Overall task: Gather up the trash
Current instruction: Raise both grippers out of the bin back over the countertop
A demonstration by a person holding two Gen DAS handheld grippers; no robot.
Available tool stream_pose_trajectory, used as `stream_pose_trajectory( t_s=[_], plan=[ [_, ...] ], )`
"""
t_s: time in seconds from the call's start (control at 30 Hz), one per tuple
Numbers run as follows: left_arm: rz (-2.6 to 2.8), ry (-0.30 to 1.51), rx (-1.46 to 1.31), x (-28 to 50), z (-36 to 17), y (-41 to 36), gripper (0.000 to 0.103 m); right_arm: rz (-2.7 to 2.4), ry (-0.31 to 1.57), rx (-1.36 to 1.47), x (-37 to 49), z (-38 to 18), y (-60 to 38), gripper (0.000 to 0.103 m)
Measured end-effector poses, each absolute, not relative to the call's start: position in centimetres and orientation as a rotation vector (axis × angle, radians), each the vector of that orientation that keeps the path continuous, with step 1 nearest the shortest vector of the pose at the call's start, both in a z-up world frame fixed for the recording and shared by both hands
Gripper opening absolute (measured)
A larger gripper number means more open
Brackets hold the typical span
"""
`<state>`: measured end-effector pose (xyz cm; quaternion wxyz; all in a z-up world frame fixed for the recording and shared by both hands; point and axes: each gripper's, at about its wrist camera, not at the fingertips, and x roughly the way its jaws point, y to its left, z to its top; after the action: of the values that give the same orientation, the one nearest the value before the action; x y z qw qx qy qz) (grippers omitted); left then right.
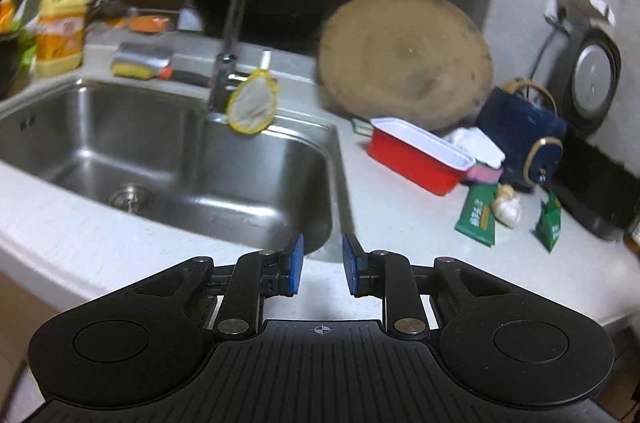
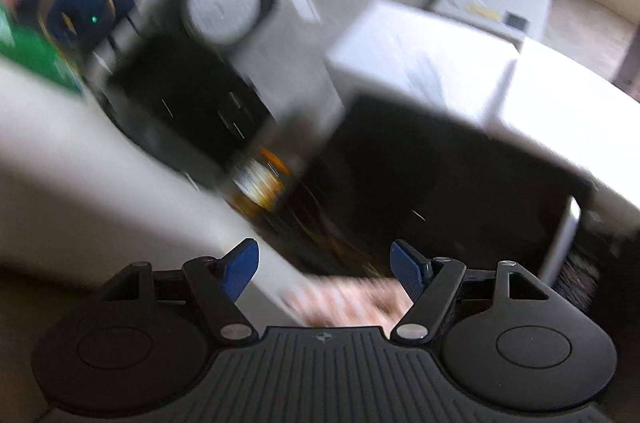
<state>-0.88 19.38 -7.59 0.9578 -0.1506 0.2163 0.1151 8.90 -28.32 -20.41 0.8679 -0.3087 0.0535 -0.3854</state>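
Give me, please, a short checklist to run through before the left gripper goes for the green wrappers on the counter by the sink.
1. Left gripper empty: ok, nothing sits between its blue pads.
2. Jaws wide enough for a wrapper: not ok, the gap is narrow; open further first.
3. Targets in sight: ok, the larger green wrapper and the smaller green wrapper lie on the counter.
4. Clear of neighbours: not ok, the garlic bulb sits right beside the larger wrapper.
5. Right gripper free: ok, jaws wide apart and holding nothing.
6. Somewhere to drop trash: cannot tell, the right wrist view is too blurred.
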Motion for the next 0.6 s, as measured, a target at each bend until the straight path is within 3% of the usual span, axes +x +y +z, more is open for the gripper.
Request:
stream_pose_trajectory(
  t_s=[0.17, 0.6],
  plan=[
    [0.162, 0.446, -0.263, 1.5, -7.6, 16.7, 0.025, -0.878, 0.109, -0.584, 8.7, -20.0, -31.5, 0.072],
    [0.107, 0.252, -0.392, 2.4, -2.8, 15.7, 0.025, -0.378, 0.105, -0.341, 10.2, -8.2, -27.2, 0.072]
  ],
)
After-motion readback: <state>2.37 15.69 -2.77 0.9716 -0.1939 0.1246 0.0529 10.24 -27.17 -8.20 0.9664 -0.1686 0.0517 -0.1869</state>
